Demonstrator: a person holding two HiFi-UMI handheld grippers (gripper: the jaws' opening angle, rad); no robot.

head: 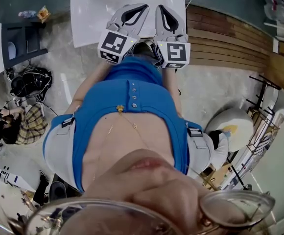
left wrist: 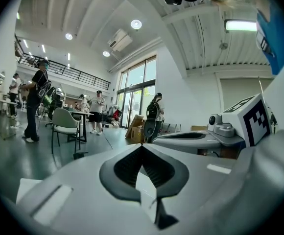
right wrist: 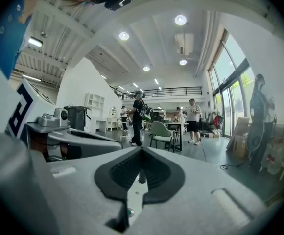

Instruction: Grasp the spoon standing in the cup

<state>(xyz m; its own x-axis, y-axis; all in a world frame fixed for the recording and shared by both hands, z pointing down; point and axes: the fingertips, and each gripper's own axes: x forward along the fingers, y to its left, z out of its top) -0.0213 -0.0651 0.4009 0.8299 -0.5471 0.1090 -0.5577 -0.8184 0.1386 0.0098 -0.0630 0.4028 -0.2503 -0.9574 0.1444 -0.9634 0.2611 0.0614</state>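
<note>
No spoon or cup shows in any view. In the head view both grippers are held side by side against the person's blue top, pointing at a white table [head: 90, 13]. My left gripper [head: 141, 8] and my right gripper [head: 160, 9] each have their jaws closed tip to tip, with nothing between them. The left gripper view looks over its shut jaws [left wrist: 142, 147] into a large hall, with the right gripper's marker cube [left wrist: 252, 119] alongside. From the right gripper view, its shut jaws [right wrist: 142, 149] face the same hall.
A wooden platform [head: 230, 38] lies to the right of the table and a black shelf unit [head: 22, 40] to its left. Bags [head: 27, 102] clutter the floor at left, and a white rounded seat [head: 235, 124] is at right. People and a chair [right wrist: 162, 133] stand far off.
</note>
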